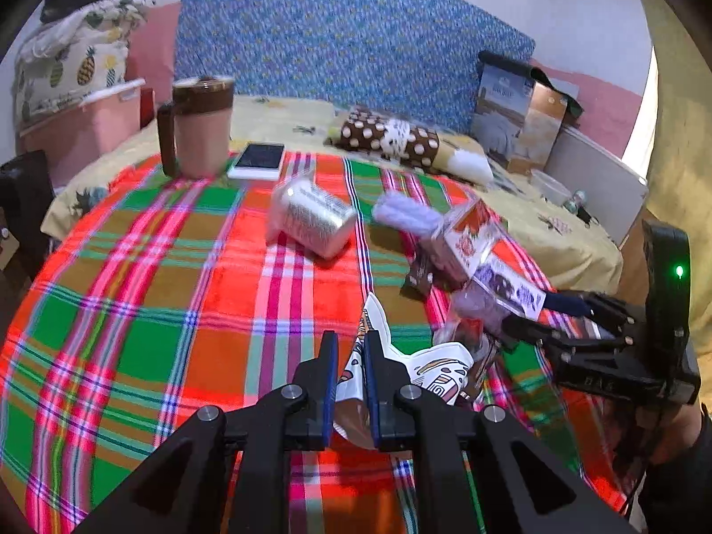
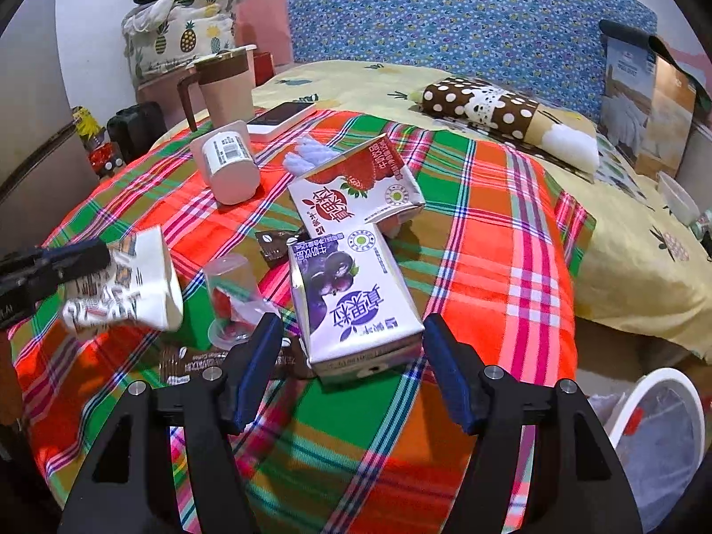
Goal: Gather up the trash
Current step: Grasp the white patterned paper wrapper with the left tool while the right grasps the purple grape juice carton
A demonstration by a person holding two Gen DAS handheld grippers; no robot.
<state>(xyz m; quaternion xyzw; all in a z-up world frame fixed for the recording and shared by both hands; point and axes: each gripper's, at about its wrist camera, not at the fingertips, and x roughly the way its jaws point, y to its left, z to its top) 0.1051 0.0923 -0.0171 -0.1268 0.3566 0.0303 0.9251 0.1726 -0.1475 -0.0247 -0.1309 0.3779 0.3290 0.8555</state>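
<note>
White printed wrapper [image 1: 427, 369], crumpled, maybe paper | pinched in left tongs [image 1: 349, 356]

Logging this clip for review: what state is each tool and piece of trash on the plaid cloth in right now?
left tool: shut on the printed wrapper, held above the cloth.
right tool: open, jaws either side of the purple carton, not pressing it.
purple carton: lying flat.
red carton: lying flat.
white cup: tipped on its side.
clear plastic cup: on its side.
mug: upright.
trash bin: open, lined.
</note>
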